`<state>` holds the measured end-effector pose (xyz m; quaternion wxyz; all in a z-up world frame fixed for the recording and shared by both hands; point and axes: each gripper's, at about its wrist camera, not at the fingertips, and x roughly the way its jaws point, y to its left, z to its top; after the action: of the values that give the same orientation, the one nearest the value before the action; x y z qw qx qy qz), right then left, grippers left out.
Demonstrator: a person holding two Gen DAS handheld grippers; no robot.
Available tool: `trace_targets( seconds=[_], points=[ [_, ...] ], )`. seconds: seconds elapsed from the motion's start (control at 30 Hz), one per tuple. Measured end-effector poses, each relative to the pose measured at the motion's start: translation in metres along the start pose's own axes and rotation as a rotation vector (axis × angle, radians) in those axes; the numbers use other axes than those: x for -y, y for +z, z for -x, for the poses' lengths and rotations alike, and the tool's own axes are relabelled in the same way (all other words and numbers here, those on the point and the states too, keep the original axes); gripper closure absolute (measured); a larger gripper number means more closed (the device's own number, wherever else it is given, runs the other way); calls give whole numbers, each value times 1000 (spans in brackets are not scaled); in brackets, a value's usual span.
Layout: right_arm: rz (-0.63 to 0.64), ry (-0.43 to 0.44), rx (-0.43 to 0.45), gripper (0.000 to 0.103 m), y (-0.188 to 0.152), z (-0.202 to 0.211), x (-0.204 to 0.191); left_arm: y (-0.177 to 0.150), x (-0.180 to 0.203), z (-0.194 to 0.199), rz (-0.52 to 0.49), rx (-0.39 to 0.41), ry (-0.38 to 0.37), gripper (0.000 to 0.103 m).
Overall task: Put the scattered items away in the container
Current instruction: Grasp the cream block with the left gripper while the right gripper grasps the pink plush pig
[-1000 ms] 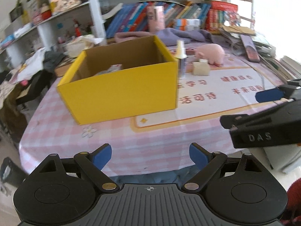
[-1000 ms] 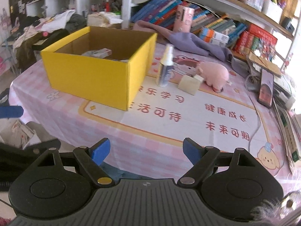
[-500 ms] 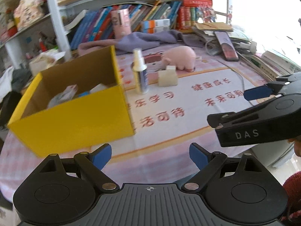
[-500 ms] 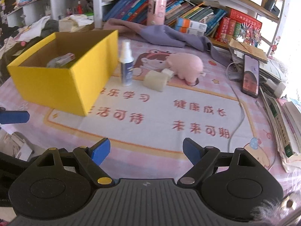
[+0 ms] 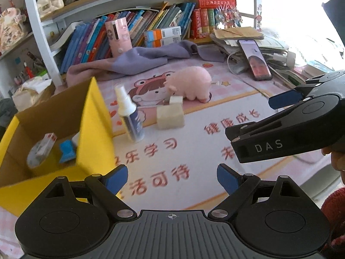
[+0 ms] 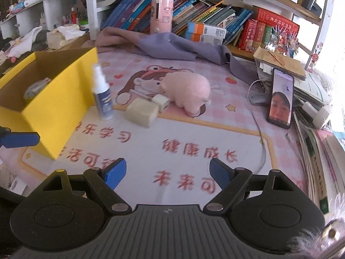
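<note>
A yellow cardboard box (image 5: 94, 129) (image 6: 56, 112) stands at the left of the table with a few small items inside. Right beside it a white spray bottle (image 5: 130, 115) (image 6: 103, 95) stands upright. A cream block (image 5: 170, 115) (image 6: 141, 112), a small white cube (image 6: 160, 102) and a pink plush pig (image 5: 190, 85) (image 6: 186, 89) lie farther right. My left gripper (image 5: 172, 178) is open and empty over the near mat. My right gripper (image 6: 167, 172) is open and empty too; in the left wrist view its body shows at the right.
A phone (image 6: 280, 98) leans against stacked papers at the right with a cable trailing across the mat. A purple cloth (image 6: 172, 46) and a pink canister (image 6: 161, 15) lie at the back, under shelves of books. More books line the table's right edge.
Both grippers have swept to the right along the table; the box has slid to the left of both views and the bottle, block and pig now sit nearer the centre. Jaws unchanged.
</note>
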<state>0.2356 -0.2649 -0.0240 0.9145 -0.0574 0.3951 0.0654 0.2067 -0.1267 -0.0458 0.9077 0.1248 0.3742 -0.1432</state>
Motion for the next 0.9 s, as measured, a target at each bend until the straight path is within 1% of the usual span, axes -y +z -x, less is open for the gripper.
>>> trace_targets(
  seconds=[0.27, 0.43, 0.67, 0.9],
  points=[
    [38, 47, 21, 19, 23, -22, 36, 28, 18, -24, 47, -7, 56, 11],
    [38, 77, 32, 19, 35, -36, 55, 38, 25, -38, 63, -23, 84, 12],
    [20, 109, 36, 19, 49, -55, 72, 50, 28, -55, 65, -44, 115, 12],
    [25, 134, 47, 19, 71, -77, 78, 65, 28, -75, 49, -46, 120, 13]
  ],
)
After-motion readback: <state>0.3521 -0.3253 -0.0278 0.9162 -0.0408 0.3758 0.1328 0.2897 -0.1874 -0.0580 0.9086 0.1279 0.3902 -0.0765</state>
